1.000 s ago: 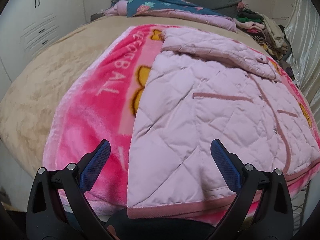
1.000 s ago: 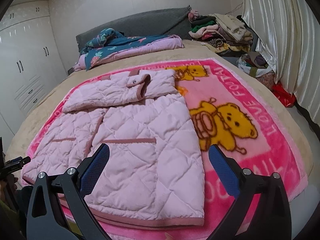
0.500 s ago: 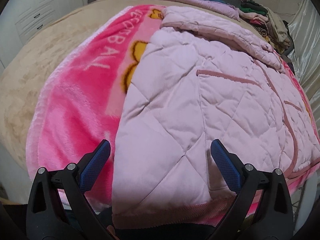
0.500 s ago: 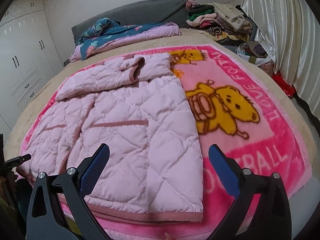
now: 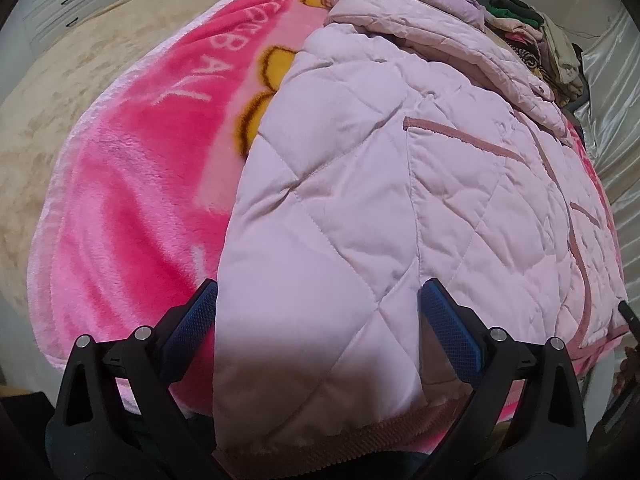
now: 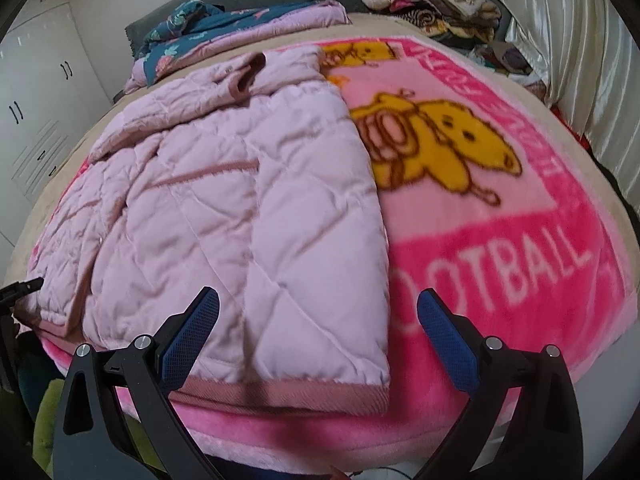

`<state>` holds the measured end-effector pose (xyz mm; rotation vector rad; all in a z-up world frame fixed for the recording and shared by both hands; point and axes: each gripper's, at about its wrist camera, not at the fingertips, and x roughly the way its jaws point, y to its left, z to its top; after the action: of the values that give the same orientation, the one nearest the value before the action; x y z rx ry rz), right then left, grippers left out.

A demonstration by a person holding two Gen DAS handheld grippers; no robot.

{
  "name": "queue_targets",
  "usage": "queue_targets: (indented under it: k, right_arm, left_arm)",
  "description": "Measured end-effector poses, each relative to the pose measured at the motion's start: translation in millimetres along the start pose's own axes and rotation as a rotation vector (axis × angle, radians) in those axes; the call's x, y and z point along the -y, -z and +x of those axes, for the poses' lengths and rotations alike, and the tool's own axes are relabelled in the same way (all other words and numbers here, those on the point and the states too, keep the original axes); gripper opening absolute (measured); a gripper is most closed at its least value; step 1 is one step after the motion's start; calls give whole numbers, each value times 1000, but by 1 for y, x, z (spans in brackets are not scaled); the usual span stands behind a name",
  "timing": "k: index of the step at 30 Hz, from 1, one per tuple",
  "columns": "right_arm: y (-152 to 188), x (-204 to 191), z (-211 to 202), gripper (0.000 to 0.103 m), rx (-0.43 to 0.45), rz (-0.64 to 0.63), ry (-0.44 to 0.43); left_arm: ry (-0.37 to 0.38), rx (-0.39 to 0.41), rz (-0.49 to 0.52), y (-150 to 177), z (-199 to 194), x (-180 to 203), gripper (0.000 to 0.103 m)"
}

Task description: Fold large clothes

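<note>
A pale pink quilted jacket [image 5: 380, 208] lies flat on a bright pink bear-print blanket [image 5: 132, 184], with a sleeve folded across its top. My left gripper [image 5: 318, 312] is open, its jaws straddling the jacket's near left hem corner, close above the cloth. The jacket also shows in the right wrist view [image 6: 240, 208], on the same blanket [image 6: 500, 264]. My right gripper [image 6: 318, 312] is open, low over the jacket's near right hem corner and its darker pink hem band [image 6: 288, 394].
The blanket lies on a beige bed cover [image 5: 60, 92]. A floral quilt [image 6: 224, 28] and a pile of clothes [image 6: 436, 4] sit at the bed's far end. White wardrobes [image 6: 36, 120] stand on the left, a curtain [image 6: 576, 48] on the right.
Both grippers have moved forward and down toward the jacket's near hem; the hem corners now sit between their open jaws. The jacket has not moved.
</note>
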<state>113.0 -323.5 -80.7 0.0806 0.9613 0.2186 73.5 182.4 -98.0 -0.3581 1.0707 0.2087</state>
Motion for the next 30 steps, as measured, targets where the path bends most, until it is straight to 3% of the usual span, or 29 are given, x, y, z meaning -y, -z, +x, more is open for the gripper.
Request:
queue_targets:
  k: [12, 17, 20, 25, 30]
  right_arm:
    - [18, 10, 21, 98, -56, 81, -90]
    - [17, 2, 14, 54, -21, 63, -169]
    - [11, -2, 3, 30, 22, 38, -182]
    - [0, -8, -17, 24, 101, 7, -205]
    - [-9, -10, -26, 23, 138, -1, -219]
  left_arm:
    - [14, -2, -17, -2, 2, 0, 94]
    - [17, 6, -16, -2, 1, 0, 93]
    - [34, 20, -6, 0, -1, 1, 83]
    - [41, 44, 12, 1, -6, 6, 67]
    - [34, 85, 55, 4, -17, 16, 36]
